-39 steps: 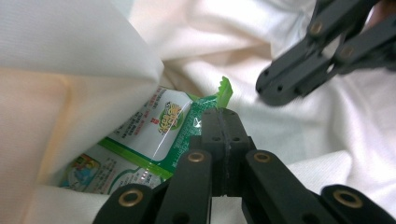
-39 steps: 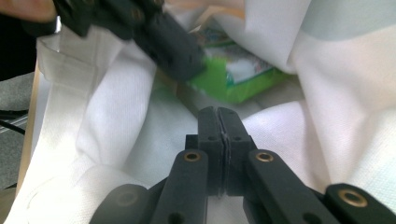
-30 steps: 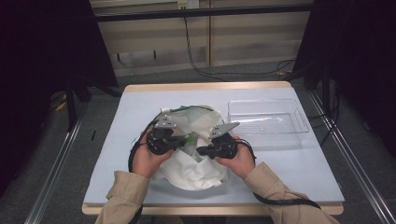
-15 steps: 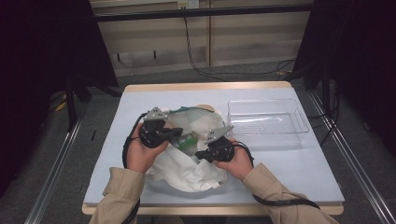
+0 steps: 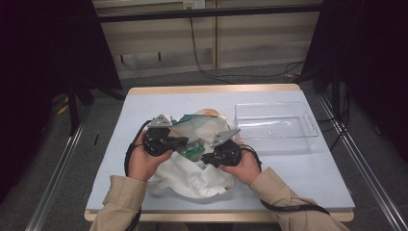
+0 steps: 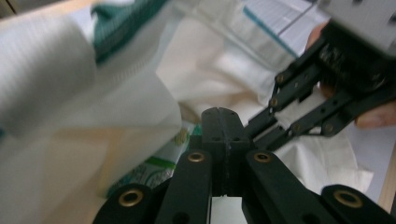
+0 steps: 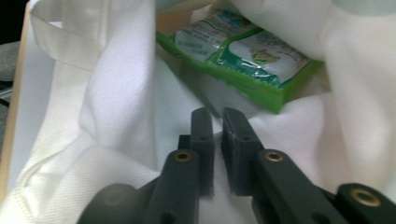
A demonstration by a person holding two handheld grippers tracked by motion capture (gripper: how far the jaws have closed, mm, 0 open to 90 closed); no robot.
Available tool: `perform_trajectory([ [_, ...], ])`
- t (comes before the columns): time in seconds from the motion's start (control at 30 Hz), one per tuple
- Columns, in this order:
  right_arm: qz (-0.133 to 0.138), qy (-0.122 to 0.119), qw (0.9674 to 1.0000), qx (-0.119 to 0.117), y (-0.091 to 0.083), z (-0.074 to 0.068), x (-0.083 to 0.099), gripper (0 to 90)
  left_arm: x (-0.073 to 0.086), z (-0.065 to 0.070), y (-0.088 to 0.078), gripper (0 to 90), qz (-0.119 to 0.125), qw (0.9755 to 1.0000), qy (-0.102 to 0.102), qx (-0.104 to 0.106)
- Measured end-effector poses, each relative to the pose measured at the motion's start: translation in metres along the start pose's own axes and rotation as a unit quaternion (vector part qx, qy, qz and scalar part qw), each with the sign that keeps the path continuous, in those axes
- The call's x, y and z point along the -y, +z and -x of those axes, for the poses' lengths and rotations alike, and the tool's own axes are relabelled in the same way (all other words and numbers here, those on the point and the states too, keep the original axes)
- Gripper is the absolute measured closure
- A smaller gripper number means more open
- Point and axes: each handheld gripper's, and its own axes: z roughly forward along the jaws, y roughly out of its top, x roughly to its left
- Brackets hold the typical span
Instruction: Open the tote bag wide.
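Left gripper [image 5: 179,141] clamped on white tote bag [image 5: 192,173] rim, lifting its mouth open; right gripper [image 5: 206,158], jaws just parting slightly near green snack packet [image 7: 243,56], seemingly releasing cloth.

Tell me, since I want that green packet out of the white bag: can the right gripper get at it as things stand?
Probably yes. In the right gripper view the green packet lies uncovered in the white bag just beyond the right gripper, whose jaws have just been opening, a narrow gap between them.
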Motion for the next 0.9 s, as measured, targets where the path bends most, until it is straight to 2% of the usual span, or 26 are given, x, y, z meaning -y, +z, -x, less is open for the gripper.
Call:
perform_trajectory([
  [0.13,0.0,-0.018,0.9997,0.017,-0.003,0.004,-0.004,68.9,0.007,-0.001,0.005,90.0,-0.008,1.0,0.001,-0.001],
  [0.2,0.001,-0.029,0.9991,0.031,-0.003,0.007,-0.007,56.6,0.008,-0.002,0.006,90.0,-0.011,0.9999,0.003,-0.003],
  [0.33,0.008,-0.044,0.9976,0.052,-0.003,0.009,-0.015,45.0,0.011,-0.004,0.007,90.0,-0.013,0.9999,-0.001,0.0],
  [0.37,0.006,-0.05,0.9971,0.057,-0.003,0.01,-0.017,44.7,0.012,-0.005,0.007,90.0,-0.014,0.9999,-0.001,-0.003],
  [0.47,0.006,-0.063,0.9967,0.05,-0.002,0.012,-0.02,46.8,0.016,-0.008,0.009,90.0,-0.017,0.9998,-0.008,-0.005],
  [0.53,-0.001,-0.086,0.9952,0.045,0.002,0.011,-0.023,51.4,0.018,-0.011,0.011,90.0,-0.017,0.9997,-0.015,-0.007],
  [0.6,-0.001,-0.098,0.9942,0.042,0.004,0.01,-0.024,54.9,0.019,-0.013,0.011,90.0,-0.019,0.9996,-0.015,-0.011],
  [0.7,-0.017,-0.118,0.9923,0.031,0.01,0.008,-0.026,62.8,0.02,-0.015,0.011,90.0,-0.016,0.9996,-0.02,-0.014],
  [0.77,-0.023,-0.129,0.991,0.025,0.013,0.007,-0.027,63.7,0.019,-0.015,0.01,90.0,-0.01,0.9997,-0.019,-0.013],
  [0.8,-0.022,-0.126,0.9915,0.024,0.013,0.006,-0.028,64.9,0.019,-0.015,0.009,90.0,-0.002,0.9997,-0.018,-0.015],
  [0.83,-0.021,-0.126,0.9916,0.021,0.013,0.006,-0.028,69.5,0.018,-0.016,0.007,90.0,-0.007,0.9997,-0.015,-0.018],
  [0.9,-0.021,-0.122,0.9922,0.013,0.011,0.007,-0.027,77.7,0.016,-0.017,0.003,90.0,0.002,0.9996,-0.012,-0.024],
])
